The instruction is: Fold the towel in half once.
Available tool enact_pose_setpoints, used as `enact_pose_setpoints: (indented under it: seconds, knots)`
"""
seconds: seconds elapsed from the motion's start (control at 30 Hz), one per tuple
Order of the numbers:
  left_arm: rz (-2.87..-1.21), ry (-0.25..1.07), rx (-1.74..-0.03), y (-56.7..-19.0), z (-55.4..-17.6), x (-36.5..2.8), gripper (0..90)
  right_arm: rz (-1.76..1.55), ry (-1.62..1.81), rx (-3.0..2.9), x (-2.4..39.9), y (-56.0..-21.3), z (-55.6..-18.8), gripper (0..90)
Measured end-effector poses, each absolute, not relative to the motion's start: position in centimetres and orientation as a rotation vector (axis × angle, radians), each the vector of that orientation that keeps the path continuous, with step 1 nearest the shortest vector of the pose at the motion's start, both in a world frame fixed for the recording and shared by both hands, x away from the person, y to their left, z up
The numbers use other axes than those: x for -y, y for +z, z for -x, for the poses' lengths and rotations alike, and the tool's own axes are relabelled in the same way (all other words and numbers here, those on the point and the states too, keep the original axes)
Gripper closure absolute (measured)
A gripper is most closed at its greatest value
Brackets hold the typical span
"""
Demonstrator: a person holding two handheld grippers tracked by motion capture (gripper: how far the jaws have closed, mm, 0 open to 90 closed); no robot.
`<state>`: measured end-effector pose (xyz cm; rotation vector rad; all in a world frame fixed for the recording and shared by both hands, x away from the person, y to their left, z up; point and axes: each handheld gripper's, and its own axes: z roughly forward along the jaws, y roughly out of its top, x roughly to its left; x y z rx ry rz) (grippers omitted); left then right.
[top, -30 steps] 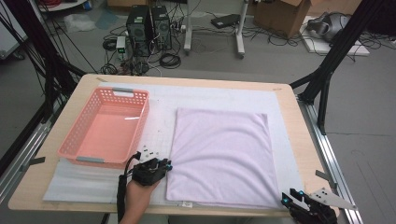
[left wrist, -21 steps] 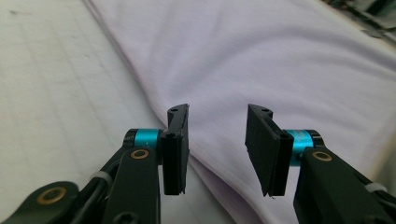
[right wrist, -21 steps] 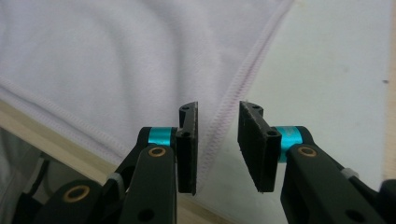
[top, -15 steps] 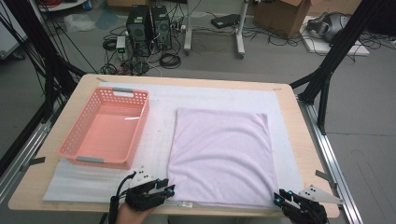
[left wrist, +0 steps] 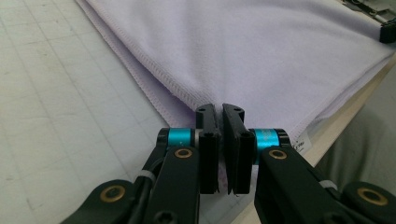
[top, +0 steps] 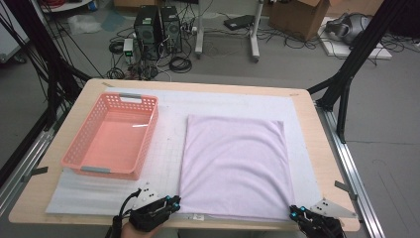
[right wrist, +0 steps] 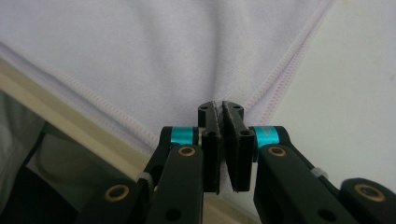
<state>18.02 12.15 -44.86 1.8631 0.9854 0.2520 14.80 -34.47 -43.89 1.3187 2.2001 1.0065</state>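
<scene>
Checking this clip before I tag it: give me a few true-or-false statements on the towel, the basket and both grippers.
1. The left gripper is shut on the near left corner of the lilac towel. True.
2. The right gripper hangs open above the towel. False: its jaws are pinched shut on the towel's near right corner.
3. The pink basket holds a folded cloth. False: nothing lies in it.
4. The towel lies flat on the white mat, to the right of the basket in the high view. True.
5. The towel overlaps the basket's rim. False: a strip of mat separates them.
</scene>
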Motion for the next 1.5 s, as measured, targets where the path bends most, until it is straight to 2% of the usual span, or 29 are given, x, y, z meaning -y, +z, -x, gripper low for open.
enact_pose_setpoints:
  seconds: [0.27,0.33,0.37,0.4,0.5,0.6,0.83,1.03,1.3,1.37,1.5]
  knots:
    - [-1.887,0.232,-0.981,-44.9,-17.0,-12.6,84.9,-1.320,1.046,-2.191,35.2,-43.2,-13.2,86.2]
    - [-1.897,0.232,-0.978,-44.9,-17.0,-12.6,83.8,-1.330,1.038,-2.200,35.3,-43.3,-13.2,82.4]
    - [-1.898,0.246,-0.980,-44.9,-17.0,-12.6,80.9,-1.343,1.021,-2.203,35.3,-43.4,-13.3,74.4]
    - [-1.888,0.263,-0.988,-44.8,-17.0,-12.6,73.0,-1.352,1.007,-2.191,35.2,-43.6,-13.4,68.3]
    - [-1.840,0.285,-0.985,-44.5,-17.2,-13.0,59.0,-1.376,1.063,-2.120,35.7,-43.1,-13.8,61.4]
    - [-1.802,0.291,-0.979,-44.6,-18.0,-13.2,54.2,-1.381,1.140,-2.054,36.2,-42.6,-14.8,60.2]
    - [-1.753,0.293,-0.987,-44.5,-20.6,-13.4,53.6,-1.372,1.137,-2.030,36.7,-42.3,-18.5,57.6]
    - [-1.730,0.303,-0.995,-44.0,-22.4,-13.0,53.1,-1.394,1.138,-2.046,37.4,-42.7,-19.6,54.4]
    - [-1.731,0.314,-1.000,-43.9,-25.0,-12.1,49.5,-1.422,1.139,-2.022,38.9,-42.7,-20.9,44.6]
    - [-1.734,0.316,-0.994,-43.7,-25.6,-11.8,50.0,-1.428,1.141,-2.018,39.0,-42.7,-21.3,47.2]
    - [-1.758,0.311,-0.996,-43.4,-27.6,-11.3,55.1,-1.412,1.146,-2.025,38.9,-42.7,-22.4,64.2]
